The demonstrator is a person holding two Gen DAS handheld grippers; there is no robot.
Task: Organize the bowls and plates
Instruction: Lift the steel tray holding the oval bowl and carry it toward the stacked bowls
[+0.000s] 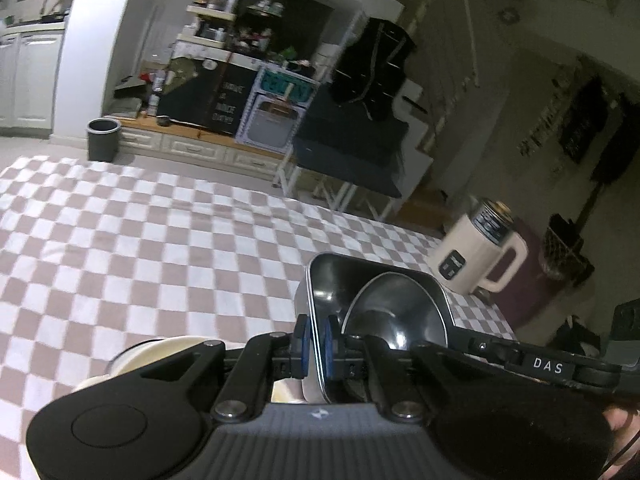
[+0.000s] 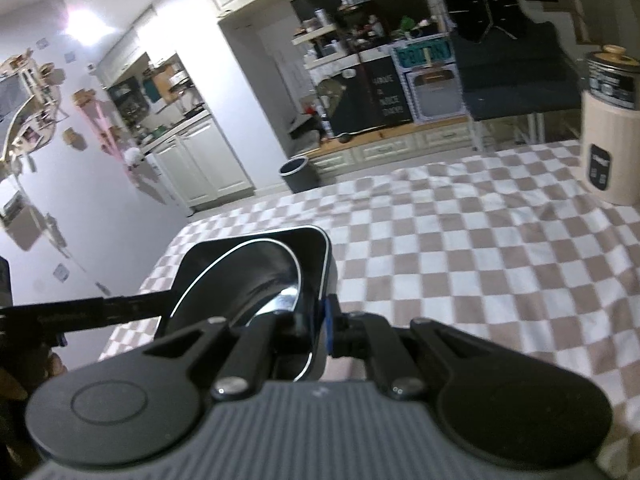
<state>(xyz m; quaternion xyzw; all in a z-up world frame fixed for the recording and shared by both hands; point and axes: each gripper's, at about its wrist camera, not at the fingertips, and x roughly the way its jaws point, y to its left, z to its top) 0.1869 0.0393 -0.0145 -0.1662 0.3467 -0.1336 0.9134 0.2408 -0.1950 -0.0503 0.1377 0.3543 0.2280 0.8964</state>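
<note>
Both grippers pinch opposite walls of one steel tray: L gripper (image 1: 316, 336) pressed together on its near-left rim, R gripper (image 2: 320, 330) likewise on its right rim. Tray (image 1: 336, 280) w/ a steel bowl (image 1: 400, 308) loose inside appears lifted clear of the checked tablecloth (image 1: 160, 248), toward the table's edge nearest the cream jug (image 1: 472, 256). Risk: thin-rim pinches may slip if hands tilt unevenly; bowl could slide out, or tray drop onto the cream dish (image 1: 168, 348) below L gripper.
</note>
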